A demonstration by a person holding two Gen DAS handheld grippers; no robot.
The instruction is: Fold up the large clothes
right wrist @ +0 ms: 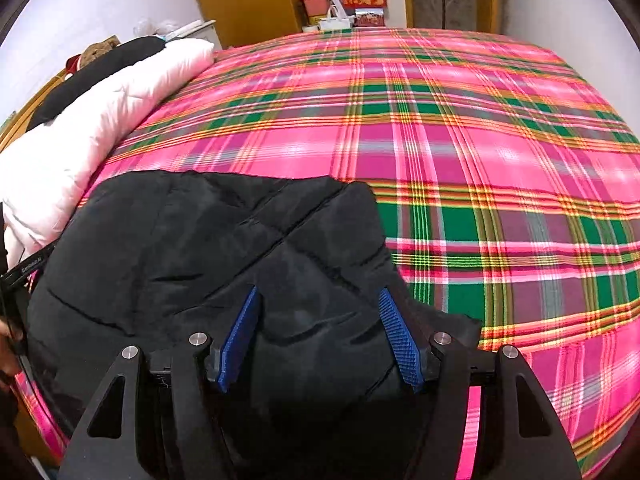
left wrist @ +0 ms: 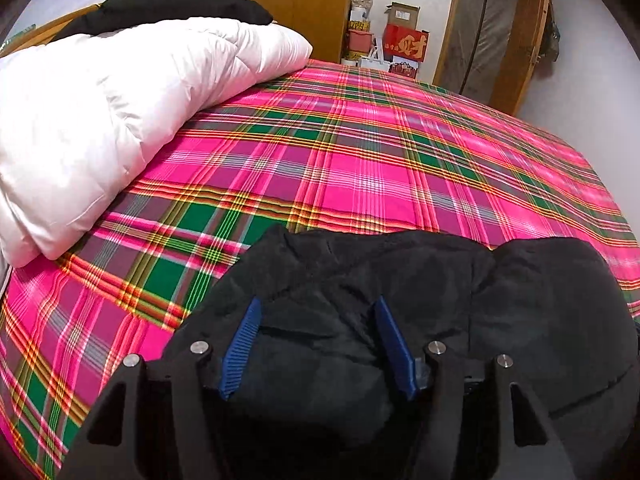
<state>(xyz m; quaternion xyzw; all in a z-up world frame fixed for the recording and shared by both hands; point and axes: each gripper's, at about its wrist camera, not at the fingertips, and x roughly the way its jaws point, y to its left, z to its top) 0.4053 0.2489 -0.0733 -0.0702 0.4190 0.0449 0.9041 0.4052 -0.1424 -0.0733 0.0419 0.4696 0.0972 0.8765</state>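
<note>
1. Your left tool (left wrist: pixel 318 312) points down over the near part of a black quilted jacket (left wrist: pixel 400 300). Its blue pads (left wrist: pixel 240 344) stand well apart, with the padded fabric showing between them, and neither pad presses on it, so the tool holds nothing.
2. Your right tool (right wrist: pixel 320 300) is the same: its ribbed blue pads (right wrist: pixel 396 340) are spread wide above the jacket (right wrist: pixel 200 248), cloth lies in the gap, and nothing is gripped.
3. At the left edge of the right wrist view, part of your other hand (right wrist: pixel 8 344) and a black piece of the left tool's frame show beside the jacket.
4. The jacket lies bunched in a thick heap at the near edge of the bed, on the pink, green and yellow plaid bedsheet (left wrist: pixel 360 160). In the right wrist view its stitched seams run diagonally, and one fold ends in a rounded corner on the sheet.
5. Past the jacket, the plaid sheet (right wrist: pixel 480 140) lies flat and bare across the middle of the bed.
6. To the left lies a puffy white duvet (left wrist: pixel 100 112), rolled along that side of the bed; a black garment (left wrist: pixel 172 8) rests on top of it at the far end.
7. Beyond the far edge stands a wooden wardrobe (left wrist: pixel 304 0), then a stack of boxes, one of them a red box (left wrist: pixel 406 42) with gold characters, and a wooden door frame (left wrist: pixel 492 32) to the right.
</note>
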